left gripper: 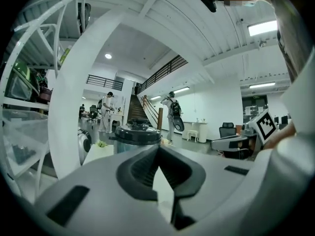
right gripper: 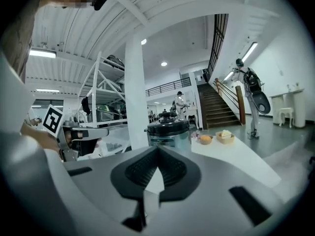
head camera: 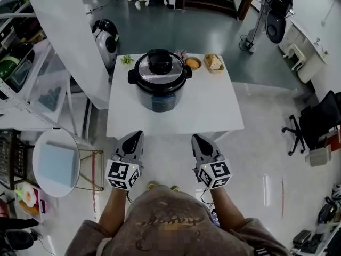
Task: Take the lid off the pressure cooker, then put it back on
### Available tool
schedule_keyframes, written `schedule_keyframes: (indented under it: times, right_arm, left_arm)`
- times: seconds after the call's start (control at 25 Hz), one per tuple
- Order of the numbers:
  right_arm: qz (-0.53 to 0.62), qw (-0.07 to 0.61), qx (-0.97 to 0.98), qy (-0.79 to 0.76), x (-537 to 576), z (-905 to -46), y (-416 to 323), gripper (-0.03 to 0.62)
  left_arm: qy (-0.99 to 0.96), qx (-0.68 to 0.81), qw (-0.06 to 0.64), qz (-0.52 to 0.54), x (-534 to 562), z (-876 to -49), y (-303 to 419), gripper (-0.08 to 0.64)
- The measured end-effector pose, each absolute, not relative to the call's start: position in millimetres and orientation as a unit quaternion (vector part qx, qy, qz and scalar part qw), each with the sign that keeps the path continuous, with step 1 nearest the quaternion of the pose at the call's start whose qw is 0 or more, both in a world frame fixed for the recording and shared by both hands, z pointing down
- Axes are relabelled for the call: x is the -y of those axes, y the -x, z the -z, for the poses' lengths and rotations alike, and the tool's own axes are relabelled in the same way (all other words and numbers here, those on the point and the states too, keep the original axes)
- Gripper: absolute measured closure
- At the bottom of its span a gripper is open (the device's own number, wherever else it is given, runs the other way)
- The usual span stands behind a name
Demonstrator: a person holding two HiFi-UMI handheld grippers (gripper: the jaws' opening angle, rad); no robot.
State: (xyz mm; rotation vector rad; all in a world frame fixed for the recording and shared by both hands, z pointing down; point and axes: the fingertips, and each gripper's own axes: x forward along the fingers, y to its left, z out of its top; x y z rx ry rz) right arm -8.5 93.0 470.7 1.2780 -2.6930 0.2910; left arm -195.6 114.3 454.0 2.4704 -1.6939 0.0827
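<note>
A steel pressure cooker (head camera: pixel 159 89) stands at the far middle of the white table (head camera: pixel 208 111), its black lid (head camera: pixel 160 68) seated on top. It also shows ahead in the left gripper view as the cooker (left gripper: pixel 137 135) and in the right gripper view as the cooker (right gripper: pixel 168 130). My left gripper (head camera: pixel 136 134) hovers just off the table's near edge, shut, with nothing between its jaws. My right gripper (head camera: pixel 196 137) is level with it to the right, also shut and empty. Both point at the cooker and stay well short of it.
A small green plant (head camera: pixel 127 60), an orange bowl (head camera: pixel 193 63) and a yellow dish (head camera: pixel 213 62) line the table's far edge. A wide white column (head camera: pixel 74 36) rises at the left. A round side table (head camera: pixel 55 162) and shelving (head camera: pixel 21 84) stand at the left.
</note>
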Motion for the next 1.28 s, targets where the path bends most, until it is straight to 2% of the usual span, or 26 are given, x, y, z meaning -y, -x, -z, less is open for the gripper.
schedule_keyframes:
  times: [0.48, 1.28]
  right_arm:
    - [-0.101, 0.061, 0.893, -0.435, -93.0, -470.6, -5.3, 0.597]
    - [-0.084, 0.074, 0.906, -0.408, -85.8, -464.4, 1.6, 0.597]
  left_arm:
    - [-0.802, 0.588, 0.103, -0.007, -127.2, -455.3, 191.0, 0.555]
    - [-0.796, 0.596, 0.108, -0.002, -130.7, -446.4, 193.5, 0.555]
